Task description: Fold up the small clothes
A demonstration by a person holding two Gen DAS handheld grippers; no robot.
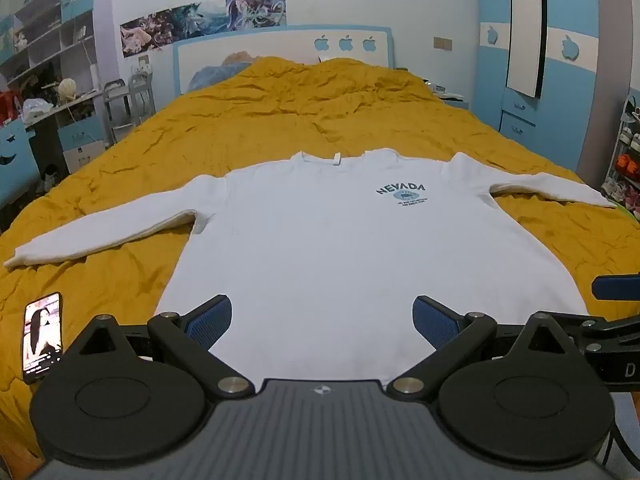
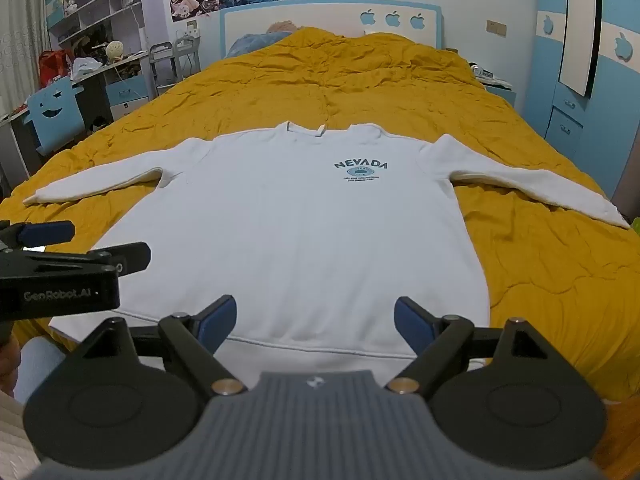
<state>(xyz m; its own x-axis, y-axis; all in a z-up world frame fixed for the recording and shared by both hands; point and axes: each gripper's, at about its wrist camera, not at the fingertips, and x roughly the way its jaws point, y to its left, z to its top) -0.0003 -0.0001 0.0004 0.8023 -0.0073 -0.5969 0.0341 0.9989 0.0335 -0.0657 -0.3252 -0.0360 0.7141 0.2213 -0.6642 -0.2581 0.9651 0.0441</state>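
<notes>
With both the left gripper [image 1: 322, 316] and right gripper [image 2: 316, 318] released above the sweatshirt [image 2: 288, 240] hem at the bed [image 2: 540, 272] near edge, pinch each hem corner squarely

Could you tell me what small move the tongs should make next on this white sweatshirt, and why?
Probably lower both open tongs, left and right, onto the hem of the white sweatshirt. It lies flat and unfolded on the yellow quilt, sleeves spread, and neither holds anything.

white sweatshirt [image 1: 320, 248], mustard quilt [image 1: 280, 120], blue pads [image 1: 210, 318]
</notes>
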